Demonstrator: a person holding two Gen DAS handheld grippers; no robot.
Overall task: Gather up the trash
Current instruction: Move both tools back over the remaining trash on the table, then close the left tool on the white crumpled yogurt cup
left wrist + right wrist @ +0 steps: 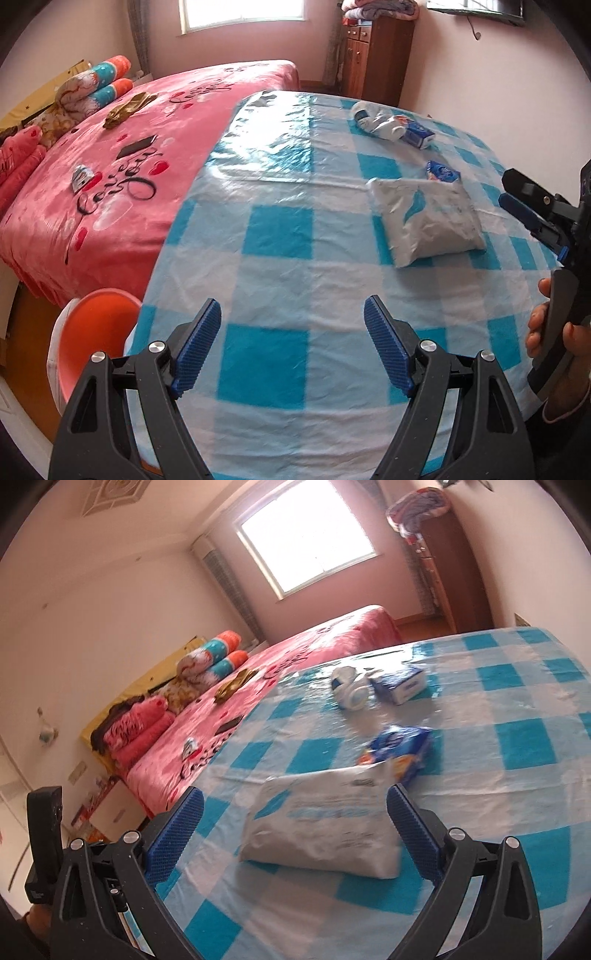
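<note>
Right gripper [295, 834]: jaws spread wide, nothing pinched.
Grey bag [325, 830]: laid on the checked tablecloth [498, 812], seen between the right jaws.
Left gripper [293, 347]: jaws spread over bare cloth, bag well ahead to the right.
Blue packet [400, 749]: found just behind the bag.

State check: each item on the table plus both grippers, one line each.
Left gripper: open, empty, over the tablecloth.
Right gripper: open, empty, aimed at the grey bag.
Grey bag: lying flat, not gripped.
Blue packet: lying behind the bag, untouched.
Bottle: crushed, on its side.
Carton: lying beside the bottle.
Orange bin: open, at the table's edge; contents not visible.
</note>
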